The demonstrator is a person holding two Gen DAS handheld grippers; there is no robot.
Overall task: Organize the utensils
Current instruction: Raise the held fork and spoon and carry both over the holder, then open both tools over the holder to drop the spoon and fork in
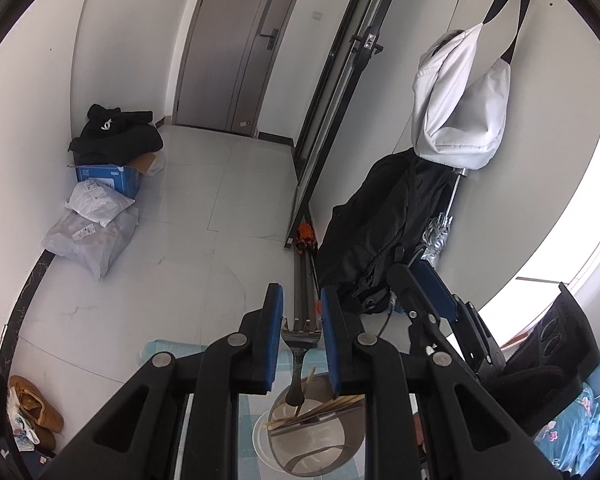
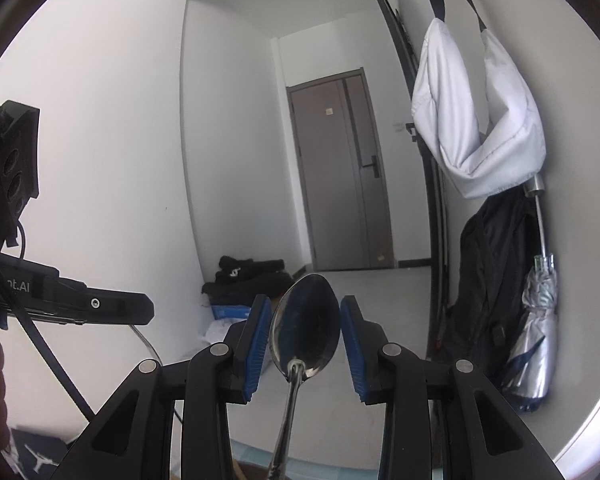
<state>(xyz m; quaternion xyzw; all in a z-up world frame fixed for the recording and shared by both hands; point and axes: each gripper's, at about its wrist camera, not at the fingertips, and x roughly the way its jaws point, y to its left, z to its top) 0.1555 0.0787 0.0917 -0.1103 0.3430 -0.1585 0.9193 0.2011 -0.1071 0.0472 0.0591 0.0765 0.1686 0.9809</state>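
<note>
In the left wrist view a metal fork (image 1: 300,354) stands tines up between the blue pads of my left gripper (image 1: 302,316); the pads stand a little apart from it and its handle reaches down into a steel bowl (image 1: 320,446) that holds wooden chopsticks (image 1: 320,408). In the right wrist view a metal spoon (image 2: 305,322) stands bowl up between the pads of my right gripper (image 2: 305,338), with small gaps at each side. Its handle runs down out of view, so what holds it is hidden. The right gripper also shows in the left wrist view (image 1: 428,292).
The bowl sits on a blue checked cloth (image 1: 168,350) at the table edge. Beyond lie a tiled floor, parcels (image 1: 94,236), a blue box (image 1: 112,178), a black backpack (image 1: 380,232), a hanging white bag (image 1: 460,100), a folded umbrella (image 2: 534,332) and a grey door (image 2: 340,168).
</note>
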